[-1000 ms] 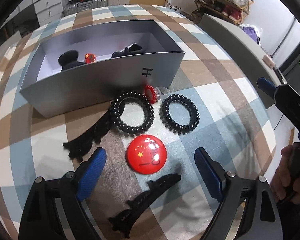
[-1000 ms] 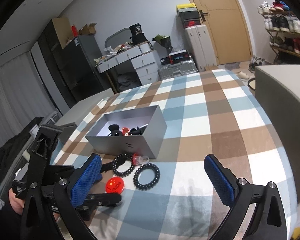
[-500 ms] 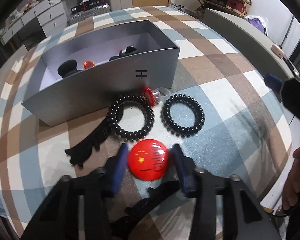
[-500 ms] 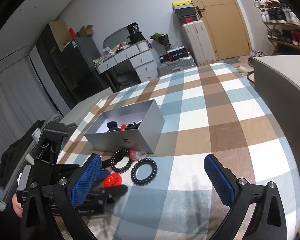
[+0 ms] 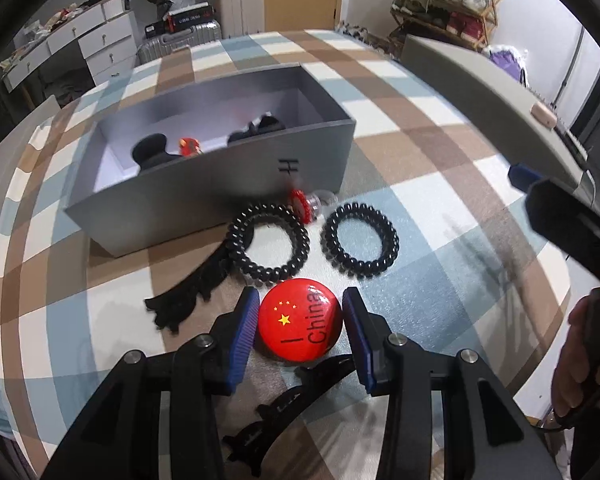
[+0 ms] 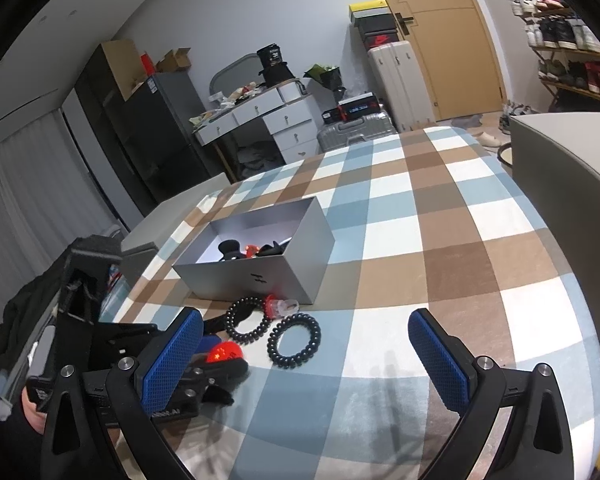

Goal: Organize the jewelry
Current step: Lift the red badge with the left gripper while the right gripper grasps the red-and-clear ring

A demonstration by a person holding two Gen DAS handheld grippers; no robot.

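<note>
My left gripper [image 5: 300,320] is shut on a red round badge [image 5: 300,326] with a flag and "I China" on it, blue pads against both its sides; it also shows in the right wrist view [image 6: 224,354]. Past it lie two black coil hair ties [image 5: 268,244] [image 5: 362,240], a small red and clear piece [image 5: 306,204] and a black hair clip [image 5: 188,296]. Another black clip [image 5: 292,404] lies under the gripper. The open grey box [image 5: 220,196] holds black clips and a red piece. My right gripper [image 6: 304,364] is open and empty above the cloth.
The table wears a blue, brown and white checked cloth [image 6: 440,240]. A grey cabinet [image 6: 560,152] stands at the right edge. Drawers, suitcases and a shoe rack stand behind the table.
My left gripper moved forward and closed its fingers onto the red badge. The right gripper stayed open and shifted only slightly.
</note>
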